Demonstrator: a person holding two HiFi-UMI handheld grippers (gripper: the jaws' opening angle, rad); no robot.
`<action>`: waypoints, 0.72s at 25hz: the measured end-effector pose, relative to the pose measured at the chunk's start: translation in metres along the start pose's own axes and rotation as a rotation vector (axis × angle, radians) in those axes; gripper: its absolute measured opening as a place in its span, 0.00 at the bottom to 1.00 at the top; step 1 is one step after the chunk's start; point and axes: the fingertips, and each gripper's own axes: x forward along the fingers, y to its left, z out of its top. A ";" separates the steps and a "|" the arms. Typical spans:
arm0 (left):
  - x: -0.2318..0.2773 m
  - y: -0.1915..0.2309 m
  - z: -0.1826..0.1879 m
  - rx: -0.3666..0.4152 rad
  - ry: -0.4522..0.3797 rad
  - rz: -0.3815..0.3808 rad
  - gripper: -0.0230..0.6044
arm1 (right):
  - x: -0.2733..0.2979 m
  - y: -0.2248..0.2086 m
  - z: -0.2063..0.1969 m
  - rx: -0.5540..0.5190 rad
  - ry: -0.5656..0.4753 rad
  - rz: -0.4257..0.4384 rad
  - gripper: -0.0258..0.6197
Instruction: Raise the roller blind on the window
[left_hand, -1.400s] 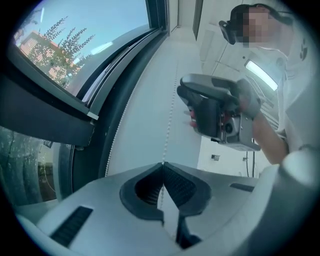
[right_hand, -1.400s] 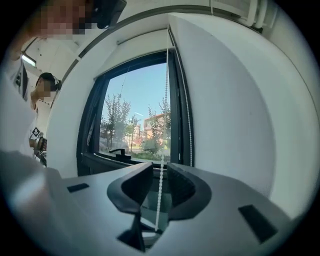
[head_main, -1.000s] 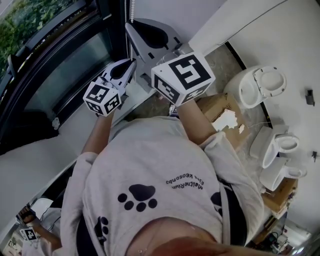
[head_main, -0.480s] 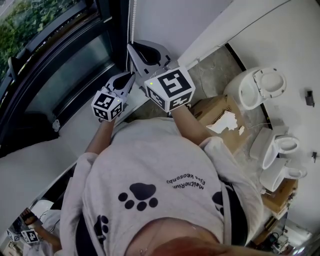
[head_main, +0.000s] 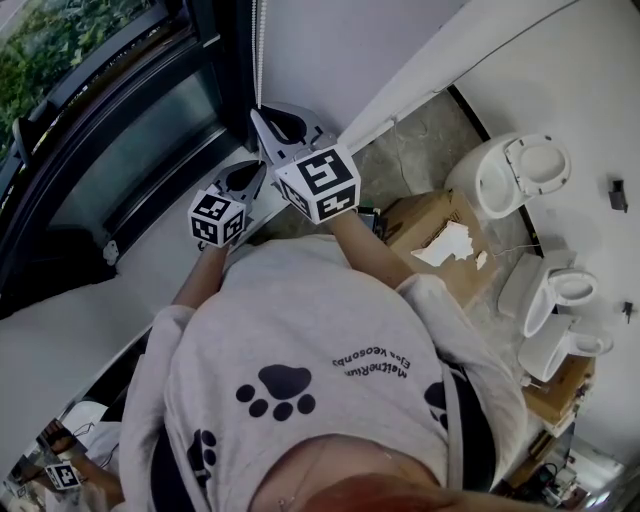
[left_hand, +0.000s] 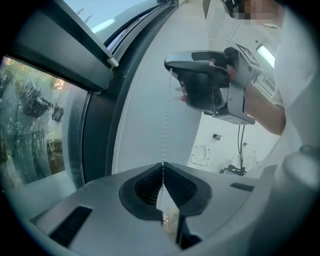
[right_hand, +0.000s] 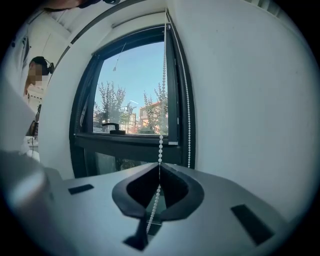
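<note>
Left gripper and right gripper both clenched on the thin white bead chain at the right edge of the dark-framed window. Pane looks uncovered and no blind is visible, so probably mostly raised.

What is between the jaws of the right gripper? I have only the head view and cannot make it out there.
Observer: The right gripper is shut on the bead chain, by the window frame.
Operator: And the left gripper?
Observer: The left gripper is shut on the same strand, lower down.
Operator: Is there a second strand?
Observer: Yes, a free strand hangs just right of the gripped one.
</note>
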 end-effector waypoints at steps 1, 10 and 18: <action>0.000 -0.002 -0.001 0.003 0.006 -0.012 0.06 | 0.001 0.000 -0.002 0.000 0.000 -0.001 0.05; -0.018 -0.003 0.075 0.033 -0.104 -0.022 0.17 | 0.001 0.001 -0.002 0.017 -0.010 0.007 0.05; -0.053 0.003 0.156 0.130 -0.203 0.064 0.17 | 0.001 -0.002 -0.001 0.013 -0.013 -0.001 0.05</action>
